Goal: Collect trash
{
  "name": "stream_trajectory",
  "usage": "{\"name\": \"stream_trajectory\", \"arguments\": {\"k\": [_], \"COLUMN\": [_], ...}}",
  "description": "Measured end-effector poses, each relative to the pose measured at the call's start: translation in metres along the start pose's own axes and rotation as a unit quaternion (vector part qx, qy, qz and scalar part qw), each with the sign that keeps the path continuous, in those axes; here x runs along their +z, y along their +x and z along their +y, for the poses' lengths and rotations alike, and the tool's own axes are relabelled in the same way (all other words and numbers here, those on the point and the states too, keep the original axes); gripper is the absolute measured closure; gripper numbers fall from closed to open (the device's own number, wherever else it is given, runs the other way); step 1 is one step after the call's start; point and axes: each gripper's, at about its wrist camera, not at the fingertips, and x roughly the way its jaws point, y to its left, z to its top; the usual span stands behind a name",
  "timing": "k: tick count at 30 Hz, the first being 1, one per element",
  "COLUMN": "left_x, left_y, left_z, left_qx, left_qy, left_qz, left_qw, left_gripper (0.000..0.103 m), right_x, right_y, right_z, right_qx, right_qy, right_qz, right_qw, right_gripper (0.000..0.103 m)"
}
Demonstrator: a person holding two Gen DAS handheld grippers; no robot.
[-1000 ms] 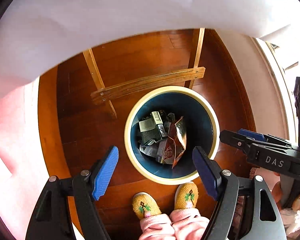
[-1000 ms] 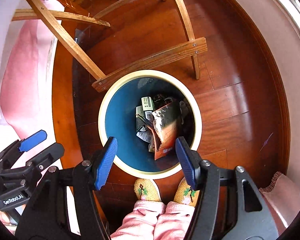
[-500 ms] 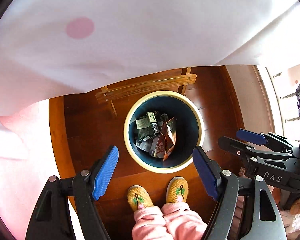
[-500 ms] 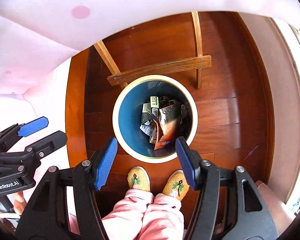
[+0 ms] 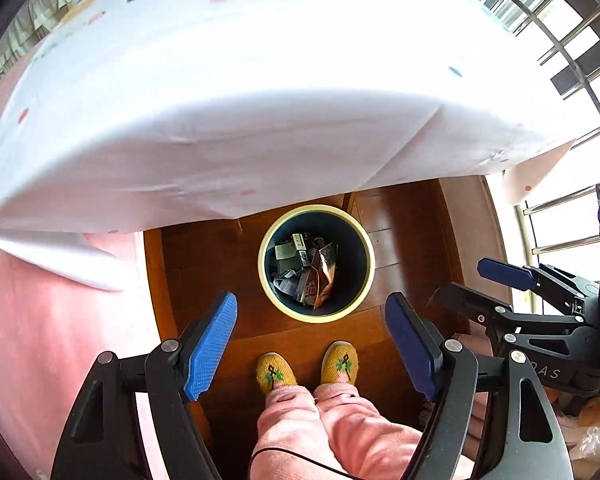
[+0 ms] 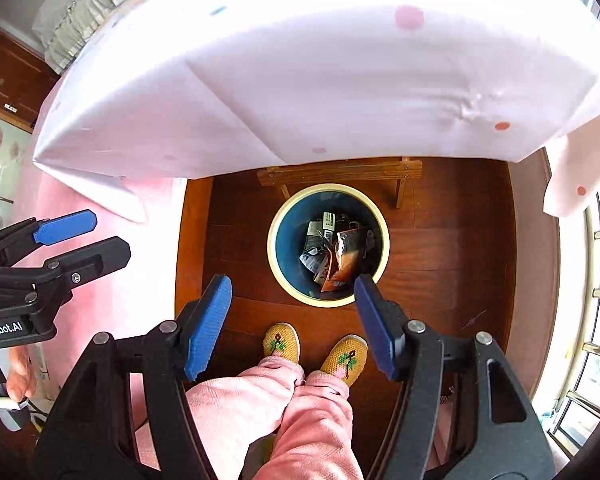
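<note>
wooden floor below us; bin [image 5: 265, 268] at twelve o'clock of our feet, trash [image 5: 306, 274] inside. we hold left gripper [image 5: 311, 346] and right gripper [image 6: 291, 324] spread, empty, probably ready for more.

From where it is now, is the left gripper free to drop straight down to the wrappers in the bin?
Probably yes. The left gripper is open and empty, the bin on the floor has no lid, and nothing lies between. The tablecloth hangs farther out, clear of the wrappers.
</note>
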Motion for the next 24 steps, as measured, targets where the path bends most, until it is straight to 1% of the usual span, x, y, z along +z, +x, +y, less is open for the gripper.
{"name": "stream_trajectory", "arguments": {"k": [8, 14, 20, 24], "left_x": [0.003, -0.002, -0.002, -0.004], "left_y": [-0.101, -0.164, -0.213, -0.238], "left_z": [-0.019, -0.034, -0.045, -0.049], "left_qx": [0.004, 0.004, 0.009, 0.029], "left_qy": [0.009, 0.008, 0.004, -0.003], "left_qz": [-0.058, -0.102, -0.149, -0.178], "left_qw": [0.9983, 0.9947, 0.9888, 0.9836], "left_gripper": [0.025, 0.025, 0.025, 0.025], "right_x": [0.012, 0.021, 0.026, 0.024], "right_y": [-0.082, -0.142, -0.195, -0.223], "right_z": [0.024, 0.037, 0.061, 0.074], "right_qx": [0.013, 0.027, 0.041, 0.043], "right_qy": [-0.027, -0.036, -0.058, -0.067], "right_qz": [-0.036, -0.074, -0.113, -0.141], "right_qw": [0.999, 0.996, 0.991, 0.987], "right_gripper": [0.041, 0.041, 0.040, 0.040]}}
